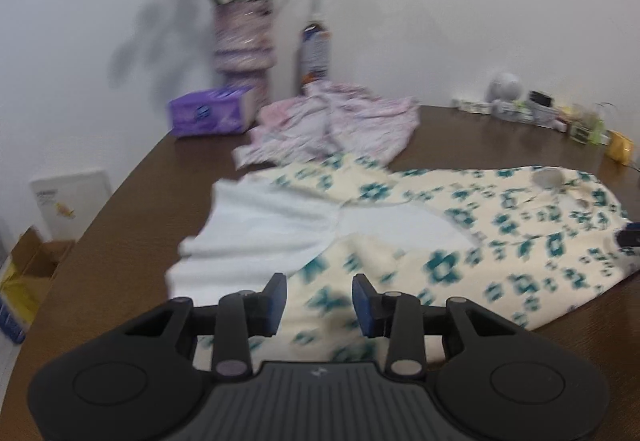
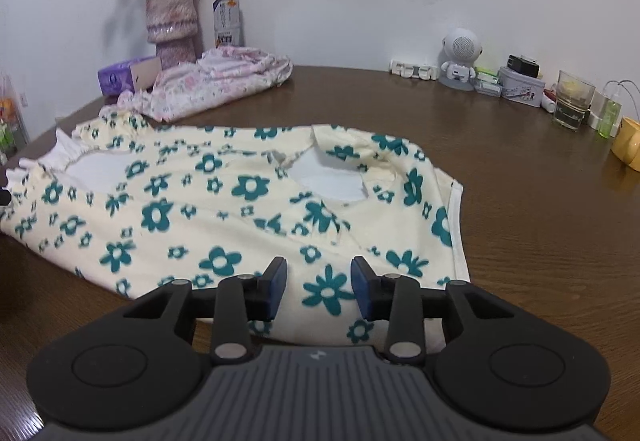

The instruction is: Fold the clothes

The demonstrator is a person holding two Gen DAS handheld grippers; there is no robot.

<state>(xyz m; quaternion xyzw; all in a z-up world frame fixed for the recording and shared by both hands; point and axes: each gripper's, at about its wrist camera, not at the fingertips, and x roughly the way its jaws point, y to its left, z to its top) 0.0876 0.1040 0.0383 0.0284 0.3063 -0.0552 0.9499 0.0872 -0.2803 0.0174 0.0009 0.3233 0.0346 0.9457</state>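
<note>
A cream garment with teal flowers (image 2: 224, 201) lies spread flat on the brown table (image 2: 520, 169); its white ruffled end (image 1: 260, 229) points left. A second, pink floral garment (image 2: 216, 81) lies crumpled behind it. My left gripper (image 1: 320, 301) hovers over the garment's near edge beside the white ruffle, jaws apart, no cloth pinched. Over the near edge toward the other end, my right gripper (image 2: 319, 287) also stands open, a teal flower showing through the gap. The left wrist view is blurred.
At the back left stand a vase of dried flowers (image 2: 172, 17), a bottle (image 2: 227, 19) and a purple tissue pack (image 2: 120, 77). Along the back right are a white robot figure (image 2: 460, 59), a tin (image 2: 522, 87), a glass (image 2: 572, 99) and a yellow cup (image 2: 630, 145). Boxes (image 1: 32, 269) sit beyond the table's left edge.
</note>
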